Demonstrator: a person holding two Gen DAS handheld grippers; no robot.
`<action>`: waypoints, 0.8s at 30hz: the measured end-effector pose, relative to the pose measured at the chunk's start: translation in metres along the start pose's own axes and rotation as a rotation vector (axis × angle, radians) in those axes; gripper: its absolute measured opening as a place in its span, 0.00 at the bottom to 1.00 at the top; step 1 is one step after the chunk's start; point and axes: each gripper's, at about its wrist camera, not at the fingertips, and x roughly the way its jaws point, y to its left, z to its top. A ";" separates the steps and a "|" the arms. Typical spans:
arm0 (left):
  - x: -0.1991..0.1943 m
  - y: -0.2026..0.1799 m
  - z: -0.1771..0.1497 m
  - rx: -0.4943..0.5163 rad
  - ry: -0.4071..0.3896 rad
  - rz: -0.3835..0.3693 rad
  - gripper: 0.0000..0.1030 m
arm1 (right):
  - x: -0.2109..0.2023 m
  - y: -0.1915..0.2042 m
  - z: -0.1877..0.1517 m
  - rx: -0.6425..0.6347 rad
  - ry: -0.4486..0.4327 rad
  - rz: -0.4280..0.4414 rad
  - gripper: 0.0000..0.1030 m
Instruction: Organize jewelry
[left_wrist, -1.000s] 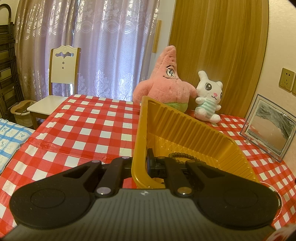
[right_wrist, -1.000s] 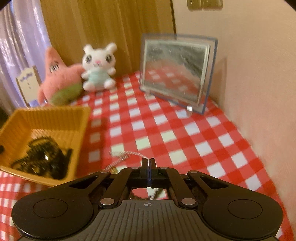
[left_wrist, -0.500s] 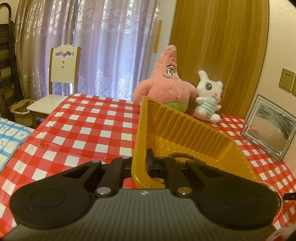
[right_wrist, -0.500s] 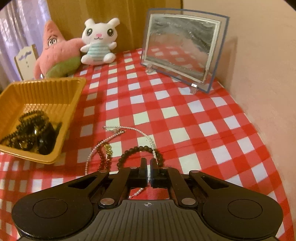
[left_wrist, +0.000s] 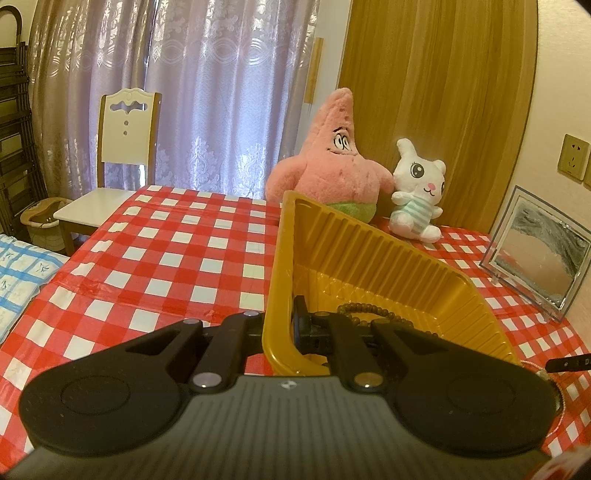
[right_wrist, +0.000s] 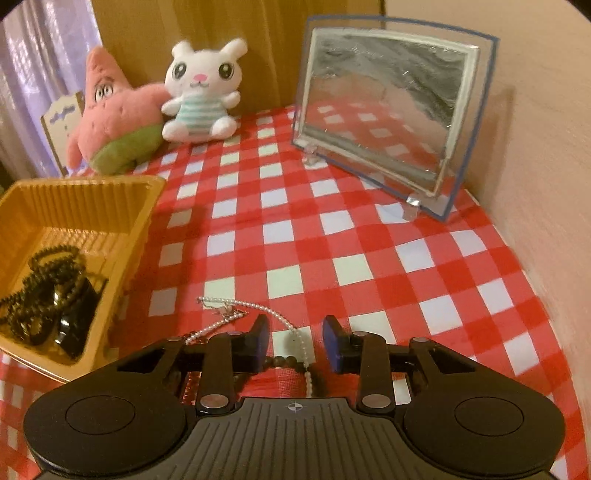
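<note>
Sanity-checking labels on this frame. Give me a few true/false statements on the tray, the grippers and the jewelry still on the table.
1. The left gripper is shut on the wall of the yellow tray. True.
2. The yellow tray is empty. False: dark beaded bracelets lie in it.
3. The right gripper is clamped on the pearl necklace. False: its jaws are opening, with the strand and some dark beads lying between them, unpinched.
4. The pearl necklace lies on the checked tablecloth, outside the tray. True.
5. The white bunny plush sits inside the tray. False: it sits on the tablecloth beside the pink star plush.
</note>
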 end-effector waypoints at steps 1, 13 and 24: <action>0.000 0.000 0.000 0.000 0.001 0.001 0.06 | 0.003 0.001 0.000 -0.015 0.017 -0.009 0.24; 0.002 0.000 0.000 0.003 0.001 0.001 0.06 | 0.007 0.004 -0.006 -0.083 0.018 -0.043 0.02; 0.002 0.000 0.000 0.003 0.001 0.001 0.06 | -0.020 0.013 0.004 -0.058 -0.062 -0.006 0.02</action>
